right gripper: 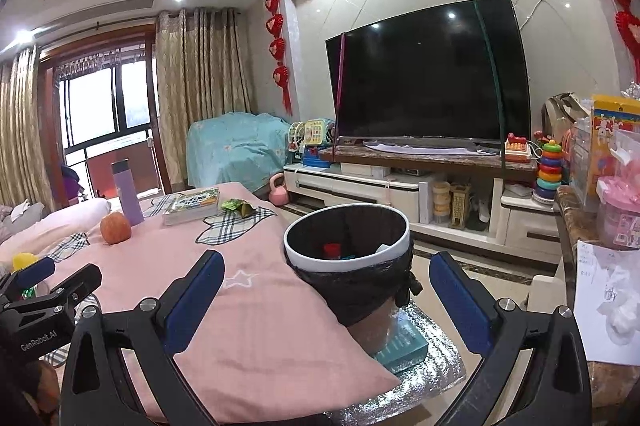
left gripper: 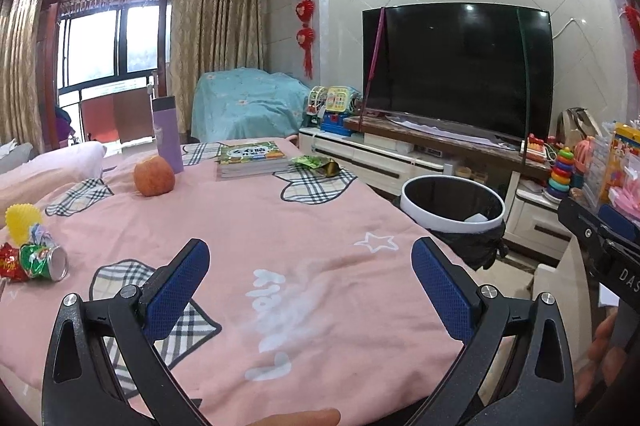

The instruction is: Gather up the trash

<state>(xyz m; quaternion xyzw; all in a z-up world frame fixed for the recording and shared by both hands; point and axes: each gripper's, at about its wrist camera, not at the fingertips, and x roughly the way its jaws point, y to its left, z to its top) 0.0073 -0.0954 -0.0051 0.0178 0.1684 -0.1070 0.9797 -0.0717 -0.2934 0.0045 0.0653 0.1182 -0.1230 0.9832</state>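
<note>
While the crushed green can (left gripper: 45, 261) lies on its side at the left edge of the pink cloth (left gripper: 280, 226), a red wrapper (left gripper: 12, 266) sits touching it and a yellow spiky ball (left gripper: 22, 220) stands just behind them. I see a second bit of trash, a green wrapper (left gripper: 318, 164), at the far side of the bench, just beside a stack of books (left gripper: 252, 158). The waste bin (right gripper: 348, 238) with its white rim and black liner stands off the right edge of the bench, and inside it I make out a red item and something white. My left claw (left gripper: 310, 266) hangs released over the middle of the cloth, its blue pads wide apart with nothing between them, well apart from the can. My right claw (right gripper: 326, 280) is likewise spread and empty, with the bin framed between its fingers. Farther back on the bench an apple (left gripper: 154, 176) rests near a purple bottle (left gripper: 168, 134). Beyond, a big dark television (left gripper: 456, 66) stands on a low cabinet.
</note>
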